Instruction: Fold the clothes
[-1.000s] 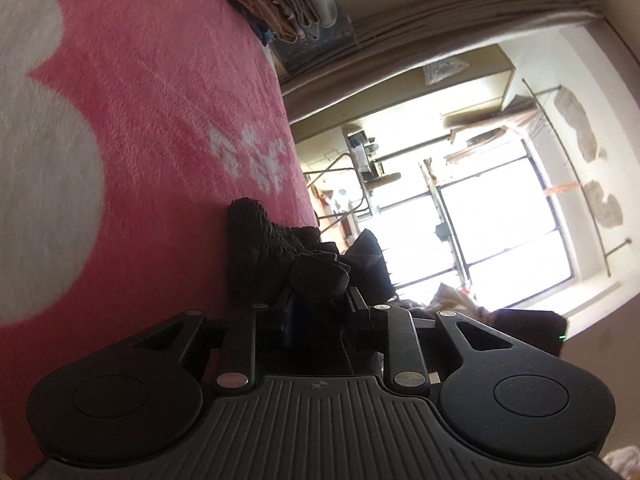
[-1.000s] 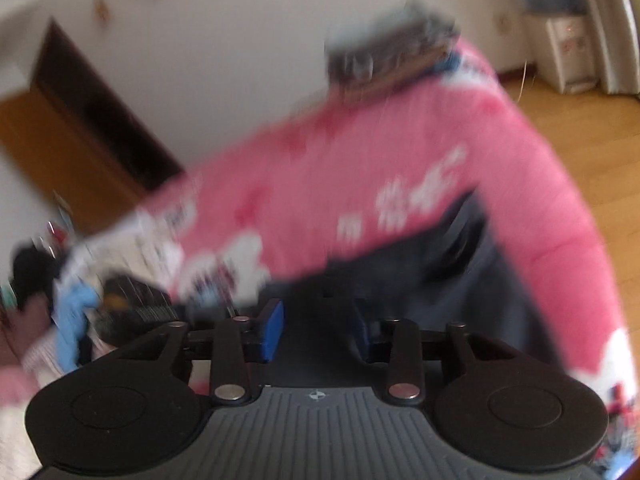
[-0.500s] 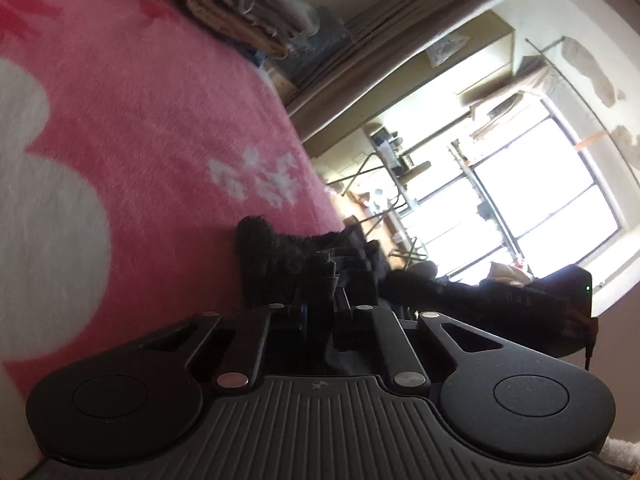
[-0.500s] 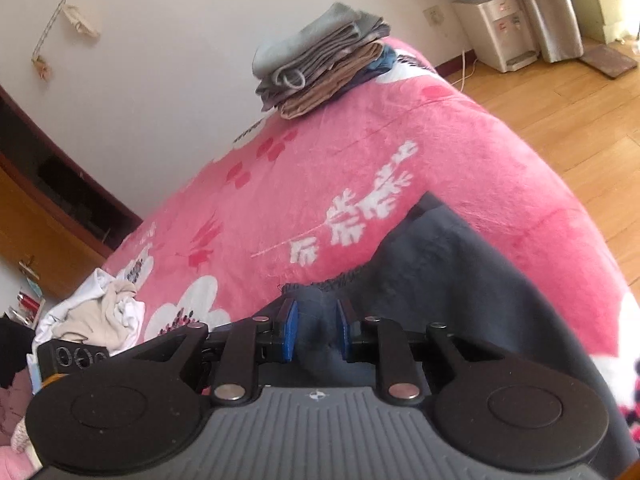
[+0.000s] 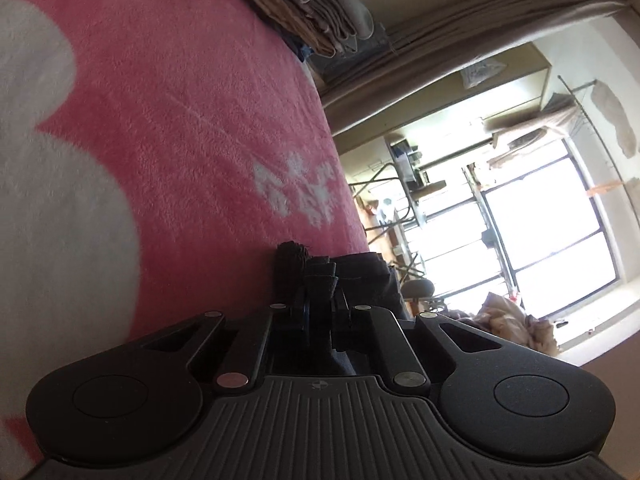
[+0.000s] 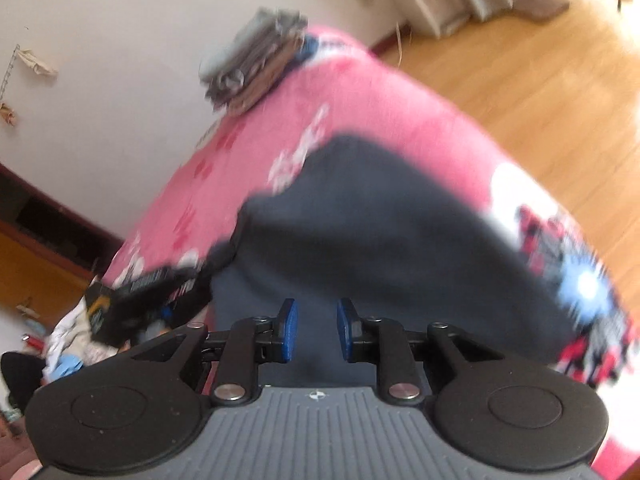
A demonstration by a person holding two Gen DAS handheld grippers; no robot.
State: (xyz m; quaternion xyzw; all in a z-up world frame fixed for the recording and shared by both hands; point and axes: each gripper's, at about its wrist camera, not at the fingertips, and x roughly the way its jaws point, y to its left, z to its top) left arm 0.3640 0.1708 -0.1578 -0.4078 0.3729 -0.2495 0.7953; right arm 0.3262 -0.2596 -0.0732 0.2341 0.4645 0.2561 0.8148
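The left gripper (image 5: 319, 307) has its fingers (image 5: 299, 309) pinched on a bunched fold of the dark garment (image 5: 356, 276), which runs straight ahead from them. The right gripper (image 6: 313, 330) has its blue-padded fingers (image 6: 289, 330) parted, the garment (image 6: 392, 236) spread below and beyond them, not gripped; its long axis slants away rightward across the pink blanket (image 6: 384, 96) on the bed. A folded stack (image 6: 256, 64) sits at the far end.

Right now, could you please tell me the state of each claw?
Left claw: closed on the dark garment.
Right claw: open, holding nothing.
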